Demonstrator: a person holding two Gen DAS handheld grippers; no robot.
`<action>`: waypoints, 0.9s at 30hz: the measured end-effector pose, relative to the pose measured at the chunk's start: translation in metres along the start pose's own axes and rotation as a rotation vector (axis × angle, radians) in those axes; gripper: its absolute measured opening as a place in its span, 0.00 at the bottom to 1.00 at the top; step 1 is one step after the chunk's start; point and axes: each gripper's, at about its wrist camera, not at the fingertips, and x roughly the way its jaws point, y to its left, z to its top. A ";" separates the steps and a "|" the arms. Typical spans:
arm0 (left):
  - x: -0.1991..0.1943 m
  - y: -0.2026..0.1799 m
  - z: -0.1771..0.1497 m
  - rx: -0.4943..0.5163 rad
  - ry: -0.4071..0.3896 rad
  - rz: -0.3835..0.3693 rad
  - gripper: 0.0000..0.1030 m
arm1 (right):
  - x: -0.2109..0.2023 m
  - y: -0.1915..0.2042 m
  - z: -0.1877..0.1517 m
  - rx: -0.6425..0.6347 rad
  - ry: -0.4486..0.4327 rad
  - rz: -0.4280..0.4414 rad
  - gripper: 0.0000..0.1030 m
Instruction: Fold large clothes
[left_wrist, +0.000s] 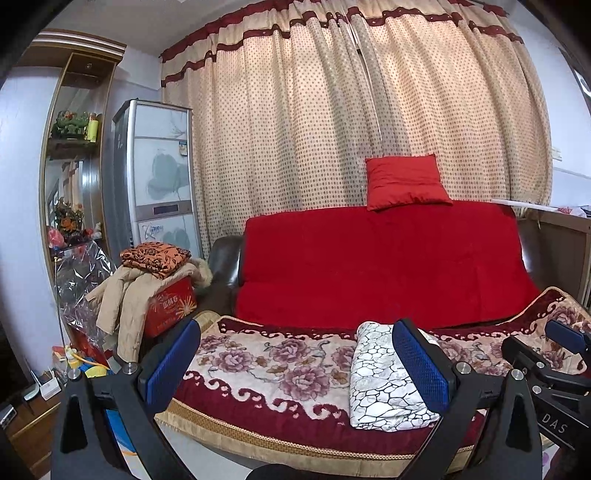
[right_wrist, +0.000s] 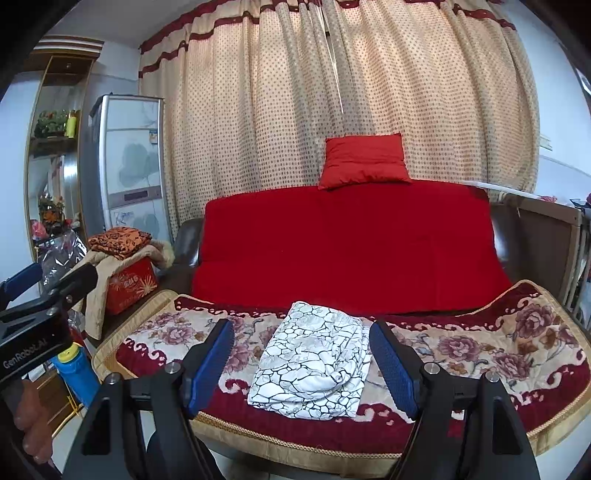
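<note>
Both grippers, left (left_wrist: 297, 360) & right (right_wrist: 302, 363), level, fingers apart, prob. above folded garment (right_wrist: 314, 362).

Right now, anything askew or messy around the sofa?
On the seat, no: the white patterned garment lies folded flat on the floral cover. Left of the sofa, a beige coat hangs crumpled, unfolded, over a red box, with folded orange cloth stacked on top.

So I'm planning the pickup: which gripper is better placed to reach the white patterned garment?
Right. The right gripper is open with the folded garment centred between its fingers. From the left gripper, also open, it sits off toward the right finger.
</note>
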 end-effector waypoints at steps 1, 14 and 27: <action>0.002 0.000 0.000 0.000 0.005 0.000 1.00 | 0.003 0.001 0.000 -0.001 0.004 0.001 0.77; 0.032 0.001 -0.010 -0.008 0.061 0.009 1.00 | 0.035 0.008 -0.001 -0.013 0.038 0.004 0.77; 0.092 0.000 -0.020 -0.029 0.147 0.030 1.00 | 0.096 0.008 -0.001 -0.027 0.106 0.012 0.77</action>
